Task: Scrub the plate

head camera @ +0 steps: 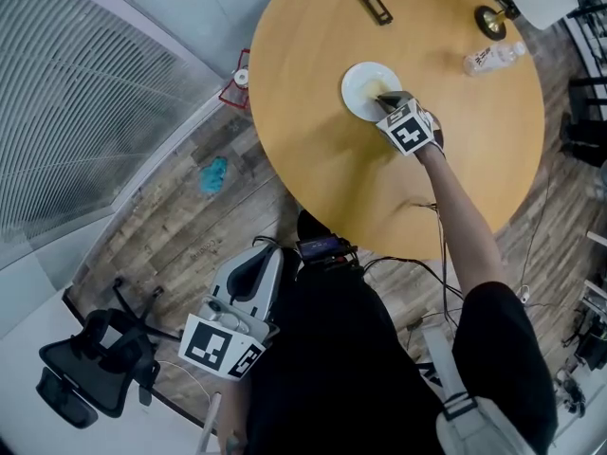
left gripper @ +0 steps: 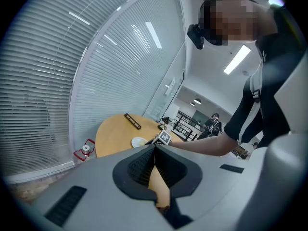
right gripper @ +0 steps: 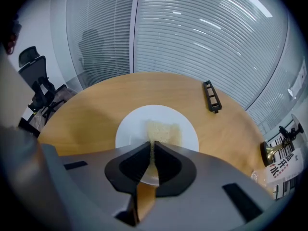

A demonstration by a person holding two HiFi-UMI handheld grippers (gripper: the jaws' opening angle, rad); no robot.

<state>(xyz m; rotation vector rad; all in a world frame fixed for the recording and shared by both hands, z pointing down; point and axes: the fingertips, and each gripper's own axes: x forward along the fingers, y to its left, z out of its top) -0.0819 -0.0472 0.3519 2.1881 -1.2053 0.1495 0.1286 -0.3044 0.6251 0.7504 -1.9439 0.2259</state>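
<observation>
The round white plate (right gripper: 126,129) lies near the middle of the round light-wood table (head camera: 455,188), and on it rests a pale yellow square scrubbing pad (right gripper: 163,130). The right gripper (right gripper: 152,147) is over the near edge of the plate. Its jaws are almost together, with only a thin slit between them, and they seem to pinch the near edge of the scrubbing pad, though the exact contact is hard to confirm because the jaw tips cover it.

The left gripper (left gripper: 155,150) hangs low beside the person, well apart from the table. Its jaws are closed and nothing is between them.

I judge that the scrubbing step itself is in hand: the pad is on the plate and is held down. The next move calls for pressing the pad flat and rubbing it across the plate. Since nothing steadies the plate, the pressure should be moderate so the plate does not slide on the smooth table.
</observation>
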